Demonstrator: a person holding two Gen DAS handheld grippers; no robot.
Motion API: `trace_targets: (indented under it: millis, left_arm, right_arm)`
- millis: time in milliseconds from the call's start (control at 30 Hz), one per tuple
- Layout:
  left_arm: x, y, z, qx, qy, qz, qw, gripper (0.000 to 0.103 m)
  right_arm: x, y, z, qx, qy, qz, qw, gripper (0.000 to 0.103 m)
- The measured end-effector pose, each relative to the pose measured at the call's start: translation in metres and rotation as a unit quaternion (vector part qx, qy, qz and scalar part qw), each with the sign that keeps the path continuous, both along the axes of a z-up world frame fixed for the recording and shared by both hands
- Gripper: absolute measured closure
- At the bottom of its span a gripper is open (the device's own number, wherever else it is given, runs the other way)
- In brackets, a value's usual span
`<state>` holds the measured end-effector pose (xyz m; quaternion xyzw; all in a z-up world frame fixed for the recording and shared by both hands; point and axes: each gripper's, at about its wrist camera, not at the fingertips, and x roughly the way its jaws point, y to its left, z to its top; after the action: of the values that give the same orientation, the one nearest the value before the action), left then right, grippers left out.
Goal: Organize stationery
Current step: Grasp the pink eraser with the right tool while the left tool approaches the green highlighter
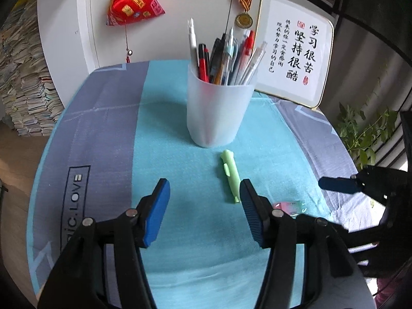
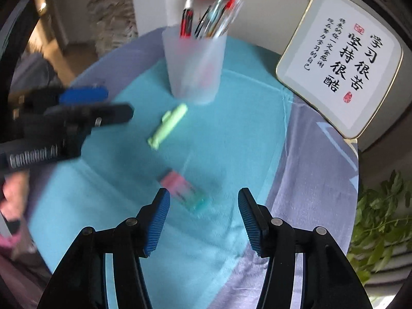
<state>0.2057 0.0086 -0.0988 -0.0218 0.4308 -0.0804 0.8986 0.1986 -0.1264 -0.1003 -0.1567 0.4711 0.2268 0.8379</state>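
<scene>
Turquoise cloth [image 1: 180,118] covers the table, frosted pen cup [image 1: 217,110] standing at the back, packed with pens. Left gripper [image 1: 204,200] hovers with jaws parted, nothing between them; the green pen [image 1: 230,173] lies just beside its right finger. Right gripper [image 2: 203,206] gapes too, empty, the pink-and-teal eraser [image 2: 184,190] lying between its fingertips.

A home study corner: stacked books [image 1: 23,77] by the wall, a calligraphy plaque [image 1: 293,59], a hanging medal [image 1: 244,20] and a houseplant [image 1: 365,131].
</scene>
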Motion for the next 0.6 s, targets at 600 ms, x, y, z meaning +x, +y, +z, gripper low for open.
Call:
trace_targets:
  millis: [600]
  left_arm:
    - [0.021,-0.036,-0.015,0.042,0.028,-0.01,0.9987,0.048]
  right_arm:
    - [-0.003,-0.03,-0.007,0.067,0.011,-0.021,0.998,0.082]
